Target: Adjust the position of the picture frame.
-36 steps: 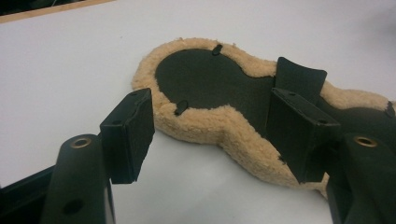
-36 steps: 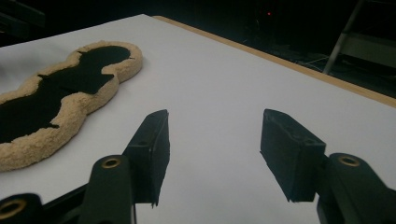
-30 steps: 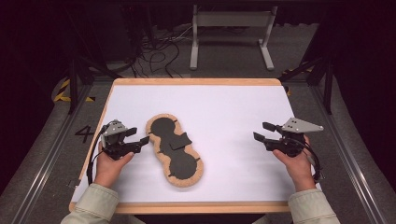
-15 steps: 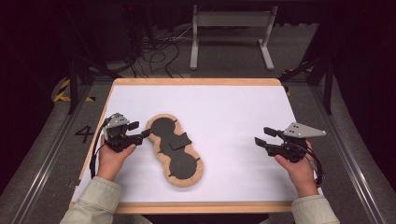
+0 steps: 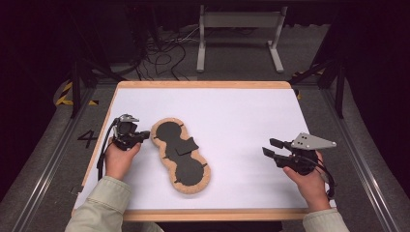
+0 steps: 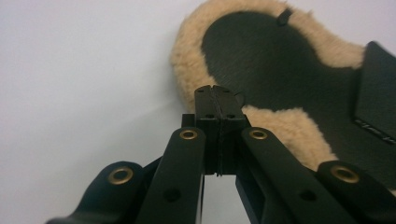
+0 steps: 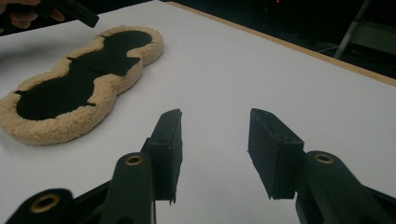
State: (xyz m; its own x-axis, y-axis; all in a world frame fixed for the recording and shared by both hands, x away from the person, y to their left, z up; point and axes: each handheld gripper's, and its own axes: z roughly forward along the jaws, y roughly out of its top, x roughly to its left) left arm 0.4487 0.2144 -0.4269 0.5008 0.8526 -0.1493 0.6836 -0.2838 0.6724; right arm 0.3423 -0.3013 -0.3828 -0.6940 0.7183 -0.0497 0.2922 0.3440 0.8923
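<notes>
One fleece pad [image 5: 180, 156], two grippers [image 5: 142, 137] [image 5: 269, 147]

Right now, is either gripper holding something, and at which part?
Nothing is held. The left gripper is shut with nothing between its jaws, at the fleece pad's edge. The right gripper is open above the bare table.

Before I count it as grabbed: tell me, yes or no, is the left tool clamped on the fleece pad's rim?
No. In the left gripper view the left tool is shut on nothing, with the fleece pad just beyond.
</notes>
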